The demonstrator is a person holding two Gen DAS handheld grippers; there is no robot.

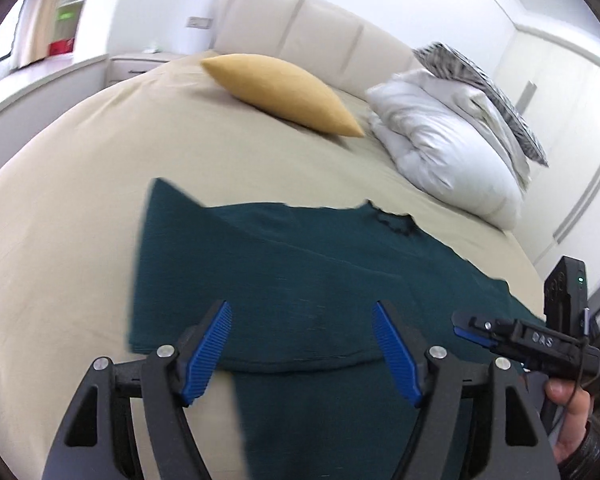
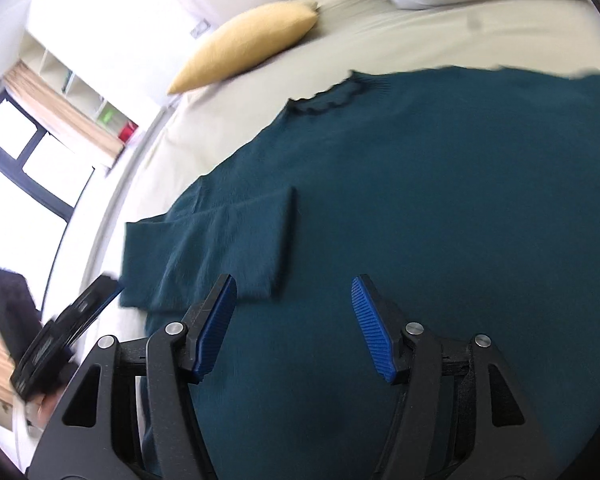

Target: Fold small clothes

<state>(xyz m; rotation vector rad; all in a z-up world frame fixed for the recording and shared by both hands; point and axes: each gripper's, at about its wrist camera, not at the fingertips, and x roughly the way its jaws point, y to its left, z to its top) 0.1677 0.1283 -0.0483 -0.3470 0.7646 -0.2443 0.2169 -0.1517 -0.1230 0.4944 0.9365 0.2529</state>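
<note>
A dark teal sweater lies flat on the beige bed, its collar toward the headboard. In the right wrist view the sweater fills most of the picture, and one sleeve lies folded across its body. My left gripper hovers open over the hem side of the sweater with nothing between its blue pads. My right gripper is also open over the teal cloth, empty. It shows in the left wrist view at the far right, held in a hand.
A yellow cushion and a bunched white duvet with a striped pillow lie near the padded headboard. A nightstand stands at the left. A window and shelves are beyond the bed's edge.
</note>
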